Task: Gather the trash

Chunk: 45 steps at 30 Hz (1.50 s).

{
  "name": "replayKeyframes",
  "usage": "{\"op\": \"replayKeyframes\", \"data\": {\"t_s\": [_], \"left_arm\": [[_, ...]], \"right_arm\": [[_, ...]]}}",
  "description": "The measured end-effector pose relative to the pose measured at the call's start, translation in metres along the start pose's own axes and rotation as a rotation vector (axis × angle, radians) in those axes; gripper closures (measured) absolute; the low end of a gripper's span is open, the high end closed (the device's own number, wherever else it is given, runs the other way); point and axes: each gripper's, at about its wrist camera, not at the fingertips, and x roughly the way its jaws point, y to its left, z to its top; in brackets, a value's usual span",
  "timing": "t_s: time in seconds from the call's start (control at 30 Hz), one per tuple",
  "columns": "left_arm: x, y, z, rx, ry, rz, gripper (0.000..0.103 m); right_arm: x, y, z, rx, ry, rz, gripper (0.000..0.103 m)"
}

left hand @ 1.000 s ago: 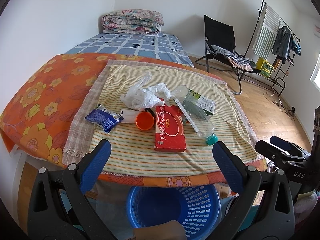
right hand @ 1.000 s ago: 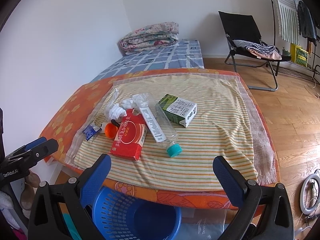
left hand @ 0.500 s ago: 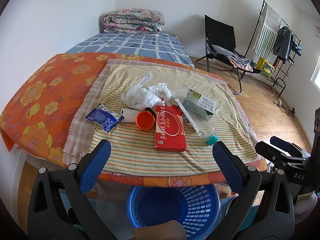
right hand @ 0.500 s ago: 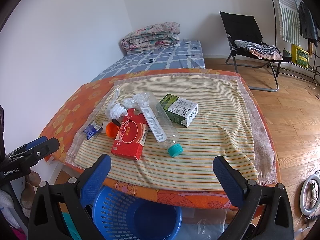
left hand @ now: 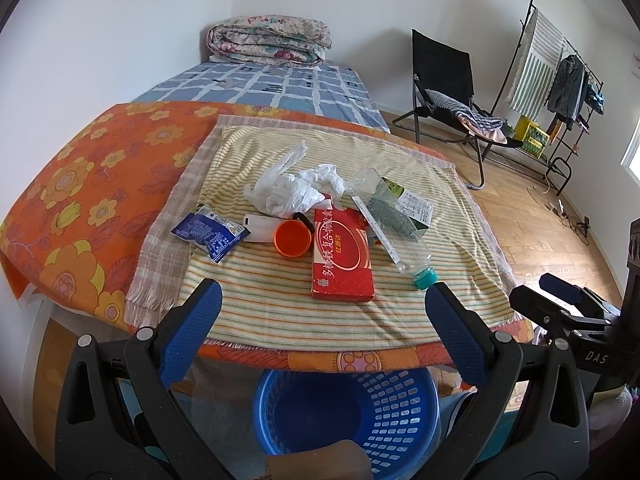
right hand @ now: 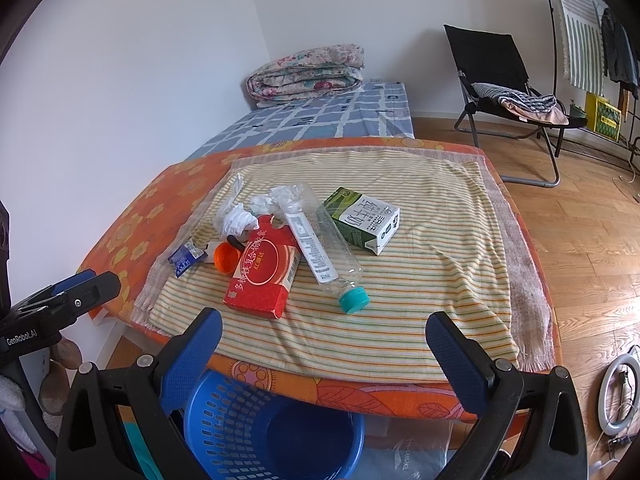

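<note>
Trash: six pieces clustered on the striped cloth (left hand: 280,312) over the counter
Basket (left hand: 404,416): one, blue, below the counter's near edge
Box (left hand: 342,256): one, red
Bottle (right hand: 324,248): one, clear, lying across box
Carton (right hand: 362,220): one
Bag (left hand: 288,192): one, white, crumpled
Wrapper (left hand: 210,232): one, blue
Cup (left hand: 293,239): one, orange
Left gripper (left hand: 320,320): jaws wide apart, holding nothing
Right gripper (right hand: 322,340): same

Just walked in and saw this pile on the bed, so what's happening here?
A person holds two grippers, the left gripper and right gripper, both open and empty, short of the striped cloth. Trash lies there untouched: a red box, plastic bottle, milk carton, orange cap, blue wrapper, and white bag. The blue basket waits below.
</note>
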Motion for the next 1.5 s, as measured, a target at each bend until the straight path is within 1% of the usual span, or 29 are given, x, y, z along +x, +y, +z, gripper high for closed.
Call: {"op": "replayKeyframes", "data": {"t_s": [0.2, 0.47, 0.57, 0.6, 0.67, 0.87, 0.97, 1.07, 1.13, 1.23, 1.37, 1.43, 1.5], "left_arm": [[0.0, 0.001, 0.0, -0.001, 0.0, 0.0, 0.0], [0.0, 0.003, -0.001, -0.005, 0.003, 0.011, 0.0], [-0.001, 0.01, 0.001, -0.021, -0.007, 0.025, 0.0], [-0.002, 0.013, 0.002, -0.027, -0.009, 0.032, 0.0], [0.0, 0.025, 0.004, -0.041, -0.009, 0.048, 0.0], [0.005, 0.05, 0.011, -0.064, 0.016, 0.054, 0.0], [0.01, 0.061, 0.013, -0.078, 0.046, 0.051, 0.0], [0.02, 0.073, 0.016, -0.119, 0.089, 0.031, 0.0], [0.03, 0.079, 0.019, -0.142, 0.125, 0.011, 0.0], [0.043, 0.087, 0.024, -0.165, 0.157, 0.01, 0.001], [0.065, 0.098, 0.033, -0.178, 0.2, 0.023, 0.005], [0.079, 0.107, 0.038, -0.206, 0.23, 0.022, 0.008], [0.092, 0.115, 0.042, -0.24, 0.257, 0.017, 0.014]], "right_arm": [[0.001, -0.001, -0.001, -0.007, 0.005, 0.01, 0.0], [0.0, -0.001, -0.003, -0.016, -0.011, 0.031, 0.001], [0.001, -0.002, -0.004, -0.011, -0.012, 0.057, 0.003], [0.002, -0.002, -0.005, -0.013, -0.013, 0.062, 0.006], [0.005, -0.002, -0.006, -0.016, 0.0, 0.06, 0.008], [0.017, -0.006, -0.002, -0.021, 0.061, 0.077, 0.011], [0.018, -0.007, 0.006, -0.035, 0.072, 0.087, 0.011], [0.023, -0.005, 0.017, -0.063, 0.081, 0.095, 0.011], [0.029, -0.004, 0.028, -0.08, 0.094, 0.101, 0.011], [0.043, -0.003, 0.046, -0.092, 0.117, 0.115, 0.011], [0.062, -0.006, 0.069, -0.067, 0.134, 0.126, 0.011], [0.074, -0.009, 0.079, -0.056, 0.138, 0.126, 0.011], [0.088, -0.01, 0.089, -0.047, 0.144, 0.12, 0.011]]}}
